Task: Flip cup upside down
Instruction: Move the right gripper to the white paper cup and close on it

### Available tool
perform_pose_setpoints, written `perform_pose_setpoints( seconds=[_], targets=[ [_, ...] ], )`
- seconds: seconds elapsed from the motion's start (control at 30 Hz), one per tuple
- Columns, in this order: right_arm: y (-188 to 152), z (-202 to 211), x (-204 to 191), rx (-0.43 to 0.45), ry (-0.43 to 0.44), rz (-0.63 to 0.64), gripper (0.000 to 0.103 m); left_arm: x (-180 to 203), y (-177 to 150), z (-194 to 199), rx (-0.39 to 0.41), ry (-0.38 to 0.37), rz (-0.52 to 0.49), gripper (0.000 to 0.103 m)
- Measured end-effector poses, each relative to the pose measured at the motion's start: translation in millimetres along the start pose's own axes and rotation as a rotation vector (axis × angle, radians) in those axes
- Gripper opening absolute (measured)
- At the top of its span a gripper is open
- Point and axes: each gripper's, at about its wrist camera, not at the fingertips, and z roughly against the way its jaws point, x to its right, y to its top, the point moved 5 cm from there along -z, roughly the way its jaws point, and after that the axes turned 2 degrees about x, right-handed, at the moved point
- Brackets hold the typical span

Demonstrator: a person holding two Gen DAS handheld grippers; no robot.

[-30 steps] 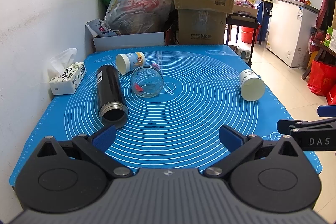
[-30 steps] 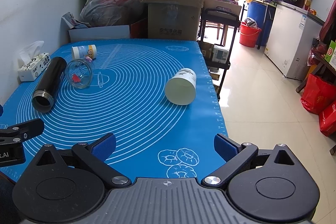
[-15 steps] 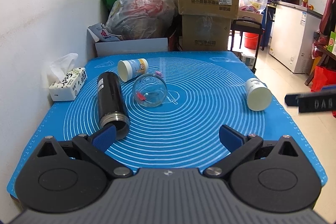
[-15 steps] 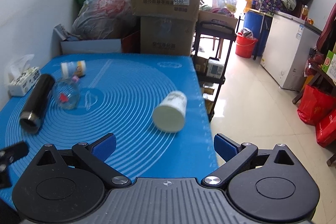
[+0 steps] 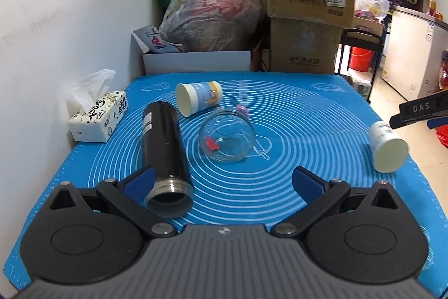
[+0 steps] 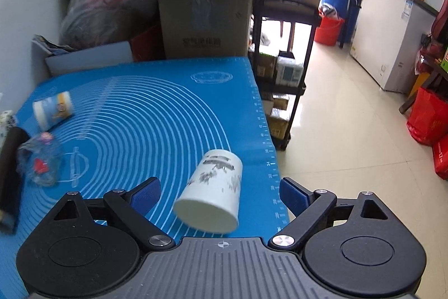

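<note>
A white cup [image 6: 212, 192] is seen lying on its side near the tabletop's [image 6: 156, 114] right edge — framed between the right claw's [image 6: 219, 194] spread, untouching fingers. The left claw [image 5: 222, 184] is held apart too — gripping nothing.

Between the blue pads of the right gripper [image 6: 219, 191], a white cup [image 6: 211, 191] printed with grey marks is seen. A blue mat [image 6: 156, 114] ringed with white lines is spread ahead. Ahead of the left gripper [image 5: 222, 181], a black flask [image 5: 163, 139], a clear glass jar [image 5: 226, 138] and a white-and-blue paper cup [image 5: 198, 97] are shown.
</note>
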Motion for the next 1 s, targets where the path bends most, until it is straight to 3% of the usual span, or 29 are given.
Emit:
perform_pose_setpoints(
  seconds=[0.27,0.43,0.47,0.5,0.67,0.83,1.0],
  targets=[
    [-0.6,-62.0,-1.2,-0.112,-0.039,-0.010,0.086,-9.0,-0.4,-24.1,-0.026,0.016,0.022,0.103],
    [-5.2,-76.4,-3.6,-0.152,0.030,-0.048,0.074,-8.3,-2.6,-26.4,-0.035,0.016,0.020,0.103],
    [-5.4,-76.1,-5.7,-0.155,0.042,-0.054,0.063,-8.1,-2.4,-25.2,-0.032,0.015,0.019,0.103],
    [-5.7,-75.5,-7.4,-0.160,0.049,-0.059,0.059,-8.1,-1.9,-24.0,-0.030,0.015,0.019,0.103],
    [-7.3,-67.1,-10.8,-0.159,0.044,-0.057,0.055,-10.1,0.8,-17.0,-0.019,0.014,0.029,0.103],
    [-11.6,-37.3,-20.7,-0.127,0.096,-0.065,0.055,-13.7,5.0,-9.0,-0.004,0.011,0.043,0.103],
    [-33.0,0.2,-58.1,-0.124,0.183,0.007,0.055,-19.4,4.1,-3.1,-0.001,0.013,0.050,0.103]
  ],
)
